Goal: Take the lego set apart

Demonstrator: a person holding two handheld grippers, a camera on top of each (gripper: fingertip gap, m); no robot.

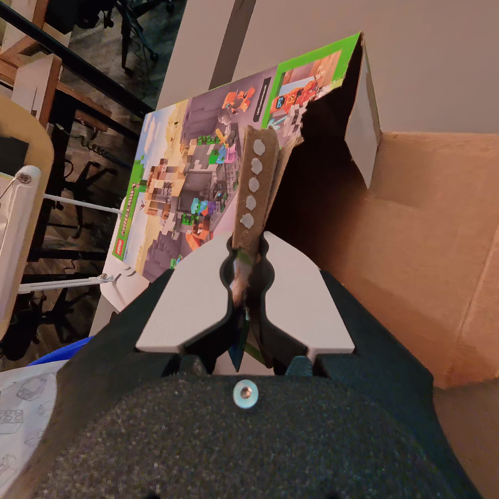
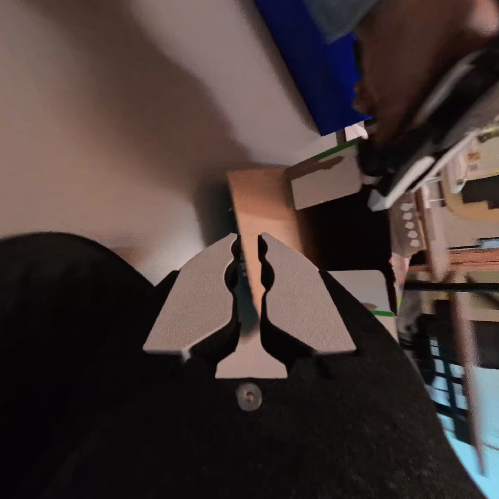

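Observation:
The lego box (image 1: 175,189), with a green border and a colourful picture, lies on its side with its torn end open and dark inside. My left gripper (image 1: 247,237) is shut on the torn brown flap (image 1: 256,183), which carries a row of pale glue dots. A wide brown cardboard panel (image 1: 405,243) of the box spreads to the right. The right wrist view is blurred. There my right gripper (image 2: 248,237) has its jaws nearly together, with an edge of the brown panel (image 2: 259,205) between them. The left gripper (image 2: 378,162) and the glue-dot flap (image 2: 407,226) show at the right.
The box rests on a pale table (image 1: 297,32). A blue object (image 1: 62,351) and a white sheet with brick drawings (image 1: 21,405) lie at the lower left. Wooden furniture (image 1: 40,81) and office chair bases stand beyond the table edge. A hand (image 2: 405,67) holds the left gripper.

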